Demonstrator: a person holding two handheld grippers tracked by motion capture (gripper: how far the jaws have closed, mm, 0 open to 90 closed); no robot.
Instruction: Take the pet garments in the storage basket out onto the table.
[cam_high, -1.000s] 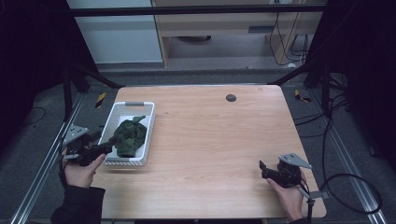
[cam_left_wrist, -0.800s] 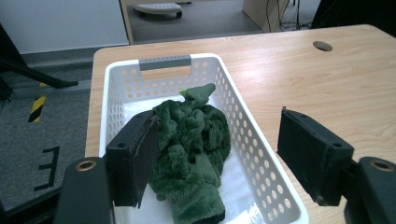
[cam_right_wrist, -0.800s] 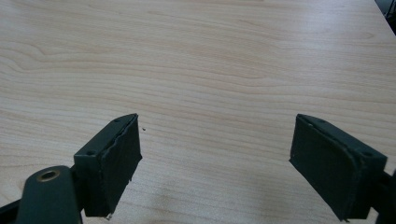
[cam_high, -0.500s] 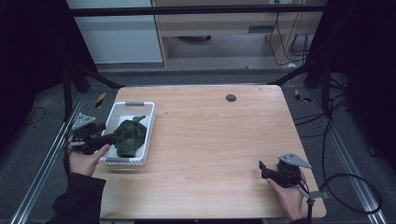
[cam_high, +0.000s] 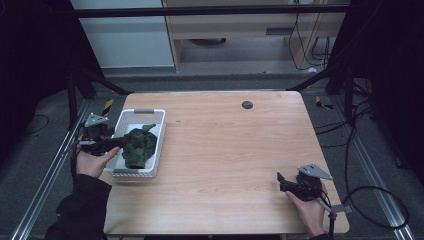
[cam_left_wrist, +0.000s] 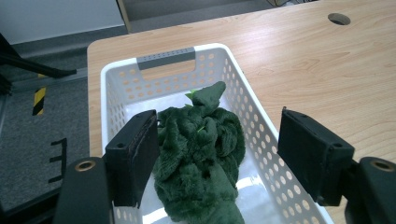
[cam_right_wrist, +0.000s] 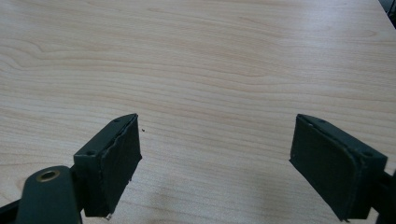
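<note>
Green plush (cam_left_wrist: 201, 154) lies in the white basket (cam_left_wrist: 168, 58), long axis running straight ahead between the released left claw's (cam_left_wrist: 215, 158) jaws; the right claw (cam_right_wrist: 215, 163), also released, hovers over bare surface (cam_right_wrist: 210, 56), well apart.

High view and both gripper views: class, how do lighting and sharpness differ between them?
High view: dim, with dark surroundings around the table. Left gripper view: brighter, a glare patch on the white basket floor beside the green plush cloth. Right gripper view: evenly lit wood grain, soft shadow beneath the right claw.
</note>
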